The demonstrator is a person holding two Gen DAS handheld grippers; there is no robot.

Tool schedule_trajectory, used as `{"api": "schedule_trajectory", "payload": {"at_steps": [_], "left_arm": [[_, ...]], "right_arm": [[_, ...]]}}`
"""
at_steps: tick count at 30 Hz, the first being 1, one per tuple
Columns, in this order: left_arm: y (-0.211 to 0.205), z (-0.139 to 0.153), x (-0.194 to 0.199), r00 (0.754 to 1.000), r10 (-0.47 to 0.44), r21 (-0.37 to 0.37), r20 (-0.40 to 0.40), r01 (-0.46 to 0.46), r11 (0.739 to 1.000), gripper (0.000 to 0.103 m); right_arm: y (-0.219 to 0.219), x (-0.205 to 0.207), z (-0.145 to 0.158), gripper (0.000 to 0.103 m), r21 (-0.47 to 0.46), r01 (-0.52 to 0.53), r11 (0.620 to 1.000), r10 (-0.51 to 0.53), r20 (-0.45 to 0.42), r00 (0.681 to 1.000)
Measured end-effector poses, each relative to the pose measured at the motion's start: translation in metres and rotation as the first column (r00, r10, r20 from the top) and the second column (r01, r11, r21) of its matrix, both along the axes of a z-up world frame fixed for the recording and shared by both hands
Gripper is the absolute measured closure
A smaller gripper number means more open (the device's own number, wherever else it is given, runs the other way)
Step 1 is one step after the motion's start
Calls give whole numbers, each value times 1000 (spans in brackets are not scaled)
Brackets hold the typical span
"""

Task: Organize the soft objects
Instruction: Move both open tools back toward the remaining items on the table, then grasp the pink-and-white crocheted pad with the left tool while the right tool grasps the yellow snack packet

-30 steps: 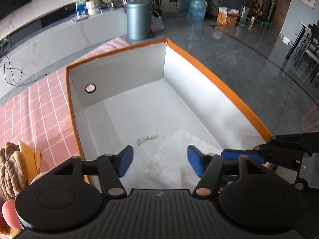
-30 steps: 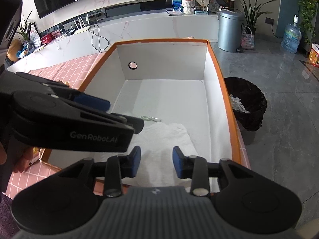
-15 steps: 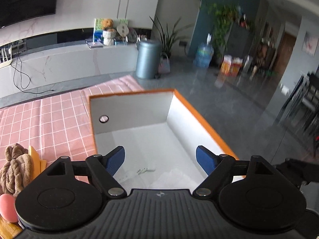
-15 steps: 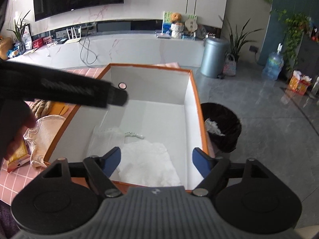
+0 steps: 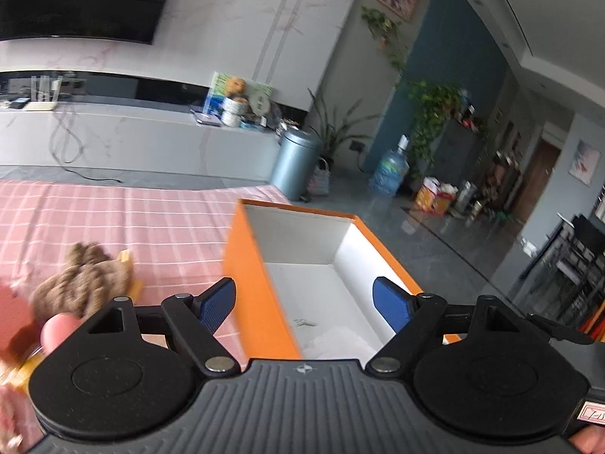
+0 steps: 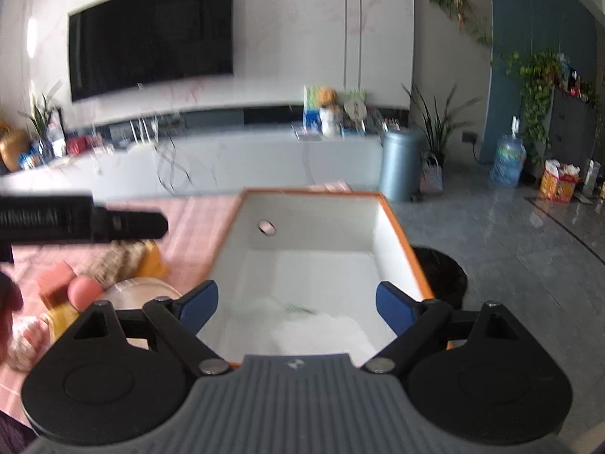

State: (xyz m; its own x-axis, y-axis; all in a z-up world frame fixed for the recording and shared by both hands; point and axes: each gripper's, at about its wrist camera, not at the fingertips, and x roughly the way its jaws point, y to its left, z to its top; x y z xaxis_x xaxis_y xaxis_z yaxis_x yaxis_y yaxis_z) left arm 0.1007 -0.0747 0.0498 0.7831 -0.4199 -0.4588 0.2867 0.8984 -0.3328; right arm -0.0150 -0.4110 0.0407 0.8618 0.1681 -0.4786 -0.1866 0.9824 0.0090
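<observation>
An orange box (image 5: 257, 287) with a white inside stands on the pink checked cloth; it also shows in the right wrist view (image 6: 397, 227). White cloth (image 6: 321, 333) lies in its near end (image 5: 336, 344). A brown knitted soft thing (image 5: 83, 280) lies left of the box, by a pink round thing (image 6: 85, 291) and a cream cloth (image 6: 140, 287). My left gripper (image 5: 304, 302) is open and empty above the box's left wall. My right gripper (image 6: 297, 302) is open and empty above the box's near end. The left gripper's arm (image 6: 83, 221) crosses the right wrist view.
The pink checked tablecloth (image 5: 113, 212) stretches left of the box. A black bin (image 6: 442, 276) stands on the floor right of the box. A grey cylinder bin (image 5: 295, 162) and a low white cabinet are behind.
Both grippers have opened wide and lifted up and back out of the box. The left one has swung left toward the soft things on the cloth. The white cloth stays in the box.
</observation>
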Motion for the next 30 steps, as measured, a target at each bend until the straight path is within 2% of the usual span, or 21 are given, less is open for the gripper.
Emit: {"api": "schedule_trajectory", "payload": {"at_steps": [3,7,12,16,19,23,27,28,30], "left_arm": [[15,-6,-16,999,53,-11,4,-53,999,8],[36,-15,-32,993,120,-26,2,-120,992,11],[70,-29,-47,979,204,-14,-25,-205,979,14],[92,-41,-59,962,268,34,-53,-267,963,18],[104,-50,-63,943,323,87,-79,-317,944,18],[120,-66,-73,915,399,190,-62,-382,905,18],[137,-78,-74,904,412,160,-118,-392,906,18],[138,-80,-75,897,429,181,-110,-406,896,18],[140,-81,-77,870,486,235,-82,-457,858,16]], "right_arm": [[25,-16,-3,14,1,-37,999,37,69,997],[61,-33,-13,14,-45,-82,996,86,100,991],[89,-38,-30,14,-27,-127,992,128,66,990],[105,-42,-46,14,-22,-154,988,155,27,988],[115,-43,-56,14,-9,-198,980,198,4,980],[131,-44,-67,14,-55,-233,971,232,-9,973],[143,-35,-77,15,-69,-244,967,241,-50,969],[145,-35,-80,15,-74,-246,967,242,-58,969],[148,-33,-85,15,-78,-255,964,250,-70,966]]}}
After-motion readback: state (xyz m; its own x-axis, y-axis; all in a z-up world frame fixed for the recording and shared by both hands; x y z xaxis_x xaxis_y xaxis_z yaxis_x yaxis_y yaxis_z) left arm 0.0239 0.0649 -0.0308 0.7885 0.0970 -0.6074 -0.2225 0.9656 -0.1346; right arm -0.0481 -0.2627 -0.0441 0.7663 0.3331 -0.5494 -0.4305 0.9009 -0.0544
